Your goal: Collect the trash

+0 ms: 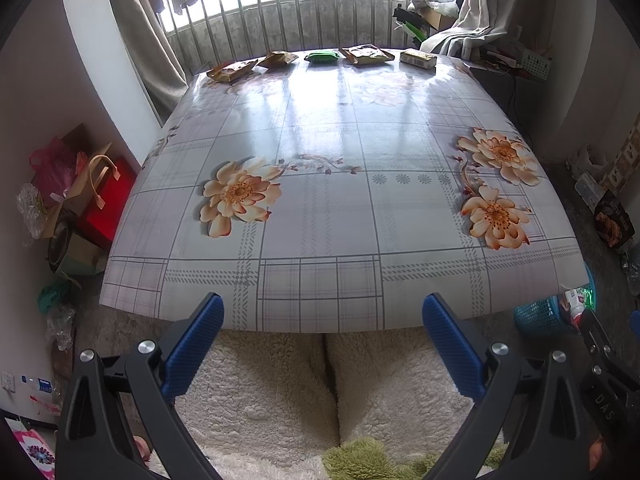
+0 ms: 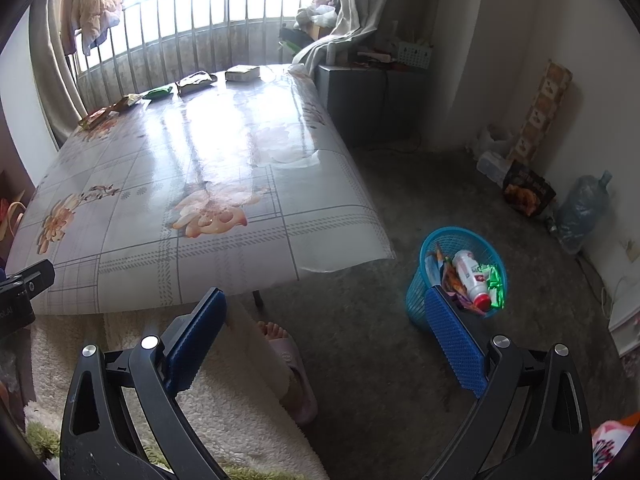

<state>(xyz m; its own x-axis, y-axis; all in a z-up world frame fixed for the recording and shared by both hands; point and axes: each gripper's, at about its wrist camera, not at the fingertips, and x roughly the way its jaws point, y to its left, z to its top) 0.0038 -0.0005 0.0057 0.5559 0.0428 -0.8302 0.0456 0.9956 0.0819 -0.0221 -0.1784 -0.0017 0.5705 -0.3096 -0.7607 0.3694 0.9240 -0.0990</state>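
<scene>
Both claws sit empty at the bottom of frame: left gripper (image 1: 322,322) and right gripper (image 2: 326,312) each spread wide, holding nothing. Five bits of trash line the table's (image 1: 320,280) far edge, top of frame: wrappers (image 1: 230,71), green packet (image 1: 322,56), small box (image 1: 418,59). Blue basket (image 2: 442,242) on the floor, lower right, already has rubbish. Looks like between pickups; next move probably needs a long reach across.

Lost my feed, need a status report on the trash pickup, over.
Left tool open, empty; right tool open, empty. Five wrappers lined along table's far edge. Blue basket on floor, already holding trash. Nothing blocking.
</scene>
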